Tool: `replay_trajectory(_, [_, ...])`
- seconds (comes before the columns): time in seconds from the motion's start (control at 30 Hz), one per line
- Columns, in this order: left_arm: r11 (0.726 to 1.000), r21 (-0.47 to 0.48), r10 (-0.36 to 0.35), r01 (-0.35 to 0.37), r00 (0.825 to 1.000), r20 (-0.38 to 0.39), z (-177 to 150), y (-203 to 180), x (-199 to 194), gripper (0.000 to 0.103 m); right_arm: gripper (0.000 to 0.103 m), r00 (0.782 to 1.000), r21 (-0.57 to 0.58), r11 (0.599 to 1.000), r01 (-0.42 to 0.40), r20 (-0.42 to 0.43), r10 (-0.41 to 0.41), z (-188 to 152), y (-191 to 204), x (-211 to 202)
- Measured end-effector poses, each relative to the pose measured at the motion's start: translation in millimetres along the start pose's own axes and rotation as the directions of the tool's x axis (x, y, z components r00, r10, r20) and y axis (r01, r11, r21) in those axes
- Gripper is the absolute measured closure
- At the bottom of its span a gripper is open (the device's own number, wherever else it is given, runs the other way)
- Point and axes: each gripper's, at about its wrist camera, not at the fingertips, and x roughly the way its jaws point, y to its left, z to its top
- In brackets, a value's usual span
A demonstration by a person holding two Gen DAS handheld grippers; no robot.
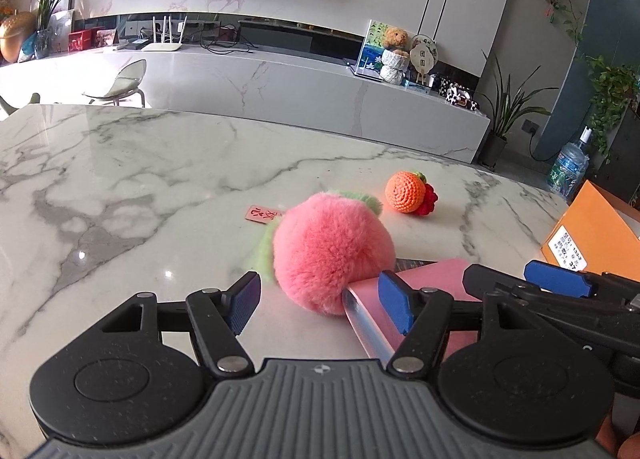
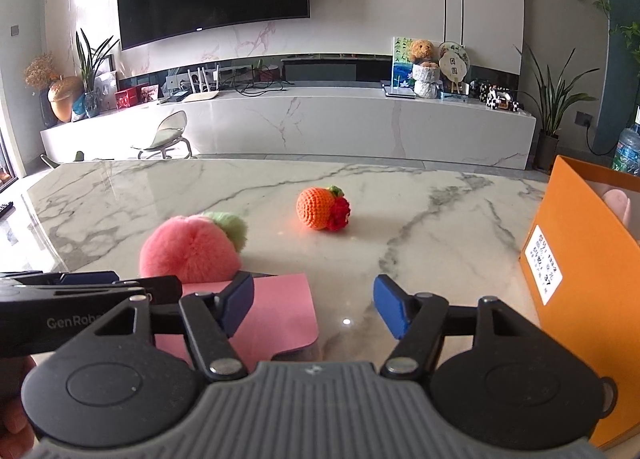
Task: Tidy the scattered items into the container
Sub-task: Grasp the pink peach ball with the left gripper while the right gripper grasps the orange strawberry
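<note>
Starting at the left of the marble table (image 1: 120, 179), we hold the left gripper (image 1: 320, 299) low over the near edge, its jaws standing wide with nothing gripped. Dead ahead of them, and partly between the blue pads, sits the pink plush peach (image 1: 332, 255), its green leaf tufts at the far top and the near left; no pad presses on the fur that we can see. Behind the peach a small pink tag (image 1: 262, 215) lies flat on the table. Just right of the peach, touching or nearly touching it, lies the pink notebook (image 1: 424, 283), flat, its long edge running from the peach's foot back toward us; the right pad of the left gripper hangs over it. Further on and well apart from both grippers rests the crocheted orange (image 2: 318, 207) with a red crocheted flower on its right side. The right gripper (image 2: 314, 309) comes next, its jaws also apart and empty, over bare table beside the notebook's right edge; the crocheted orange lies straight ahead of them. At the far right stands the orange cardboard box (image 2: 580, 259), open at the top, with a white label on its near face. We judge the peach to be the left hand's pick, being already framed by those jaws, and the box lies away to the right, past the right gripper.
</note>
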Motion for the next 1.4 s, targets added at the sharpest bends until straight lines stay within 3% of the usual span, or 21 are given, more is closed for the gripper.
replay_trajectory(0.23, [0.999,-0.043,0.002,-0.002,1.0,-0.014,10,7,10,0.026,0.034,0.999,0.024,0.999,-0.031,-0.041,0.032,2,-2,18])
replay_trajectory(0.47, [0.999,-0.044,0.0,-0.002,1.0,-0.028,28,8,25,0.026,0.038,0.999,-0.012,0.999,-0.041,-0.027,0.041,27,1,31])
replay_trajectory(0.73, [0.997,-0.071,-0.052,0.044,0.991,-0.124,43,4,49,0.026,0.042,0.998,-0.068,0.997,-0.042,-0.047,0.038,56,-3,63])
replay_trajectory(1.07, [0.998,-0.07,-0.015,0.002,0.981,-0.194,38,-1,71,0.026,0.044,0.994,-0.155,0.986,-0.068,-0.095,0.054,76,-3,118])
replay_trajectory(1.3, [0.995,-0.1,-0.017,-0.002,0.983,-0.185,39,2,70,0.043,0.044,0.991,-0.164,0.986,-0.045,-0.129,0.024,72,-7,145])
replay_trajectory(1.4, [0.995,-0.099,-0.017,-0.001,0.983,-0.183,39,2,67,0.047,0.048,0.99,-0.15,0.988,-0.044,-0.138,0.023,69,-11,148])
